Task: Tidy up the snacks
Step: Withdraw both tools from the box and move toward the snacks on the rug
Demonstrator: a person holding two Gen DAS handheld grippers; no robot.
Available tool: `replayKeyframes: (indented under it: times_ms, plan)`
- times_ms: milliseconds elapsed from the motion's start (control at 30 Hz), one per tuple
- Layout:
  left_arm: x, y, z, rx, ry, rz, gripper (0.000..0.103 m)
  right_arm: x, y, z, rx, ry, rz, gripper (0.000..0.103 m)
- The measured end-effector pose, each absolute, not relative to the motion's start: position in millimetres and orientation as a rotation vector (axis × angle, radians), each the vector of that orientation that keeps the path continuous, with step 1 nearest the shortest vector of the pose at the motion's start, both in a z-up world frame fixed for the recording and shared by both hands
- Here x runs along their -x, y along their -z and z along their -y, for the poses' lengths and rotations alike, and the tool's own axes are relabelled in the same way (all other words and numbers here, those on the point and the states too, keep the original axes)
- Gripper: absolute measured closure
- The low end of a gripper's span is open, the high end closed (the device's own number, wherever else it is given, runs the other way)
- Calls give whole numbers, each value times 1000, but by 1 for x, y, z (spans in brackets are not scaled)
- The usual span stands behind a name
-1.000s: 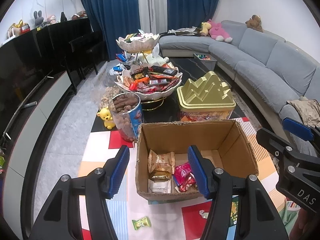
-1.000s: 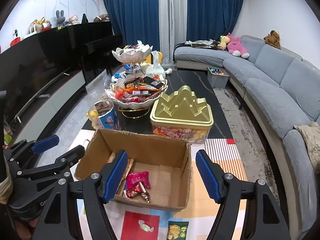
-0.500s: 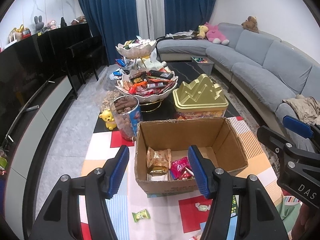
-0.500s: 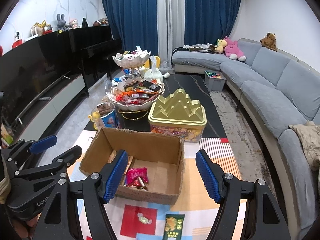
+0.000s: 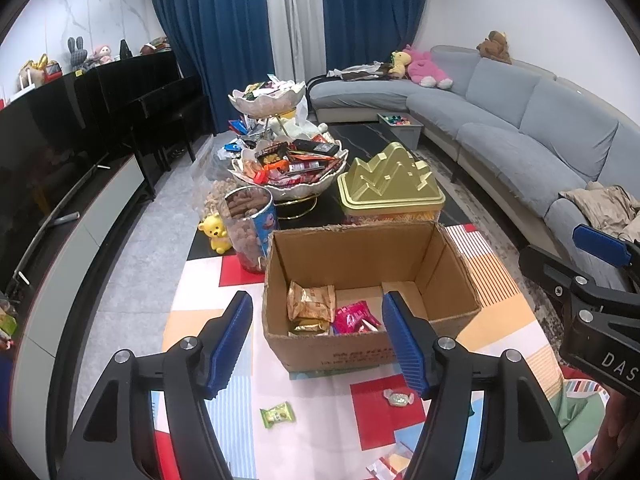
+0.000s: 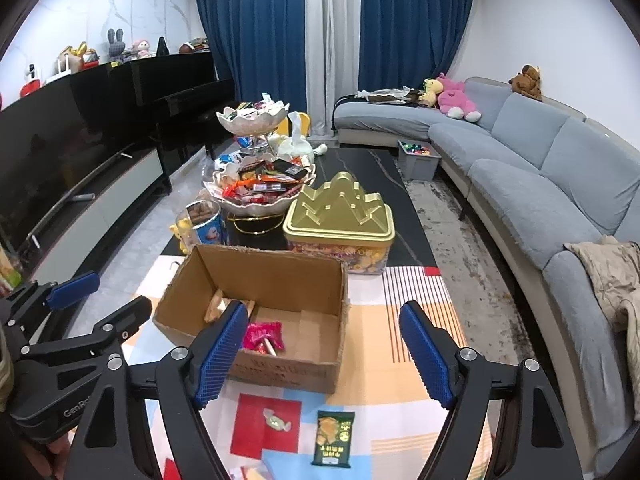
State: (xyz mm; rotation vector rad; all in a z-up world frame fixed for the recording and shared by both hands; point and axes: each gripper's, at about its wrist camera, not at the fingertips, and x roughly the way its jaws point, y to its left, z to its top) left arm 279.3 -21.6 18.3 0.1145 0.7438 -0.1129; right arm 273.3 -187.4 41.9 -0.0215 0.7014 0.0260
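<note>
Cardboard box (image 5: 372, 344), open-topped, on the patterned surface (image 5: 200, 280); holds a gold packet (image 5: 311, 301) and a pink packet (image 5: 354, 316). Against the earlier frames it sits farther off, with more surface showing before it. Loose near the camera: green candy (image 5: 277, 416), wrapped sweet (image 6: 276, 419), dark packet (image 6: 333, 433). Left hand-held gripper (image 5: 318, 342): jaws fairly wide, just been opening, nothing gripped. Right hand-held gripper (image 6: 322, 354): jaws wide, likewise just been opening, nothing gripped. Behind the box: gold tin (image 5: 390, 184), snack tub (image 5: 252, 228), tiered bowls (image 5: 288, 168) piled with snacks.
</note>
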Motion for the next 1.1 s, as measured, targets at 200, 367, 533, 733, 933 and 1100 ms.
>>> replayKeyframes:
  times_ms: [200,367,533,733,933,1100]
  plan:
    - [-268,-11,26,-126,124,-748,33,-263,-36,195,19,-9,-714,24]
    - [-257,-1,30,-135,142,-759,32,-255,-30,200,25,2,-731,24]
    - [-246,9,33,-151,163,-774,30,-247,-20,204,27,5,-754,24]
    - [-235,22,36,-163,185,-789,30,-238,-8,205,32,6,-780,24]
    - [-228,33,36,-175,201,-812,30,-232,2,203,35,5,-804,24]
    - [-223,43,37,-184,214,-837,30,-228,11,203,32,4,-827,24]
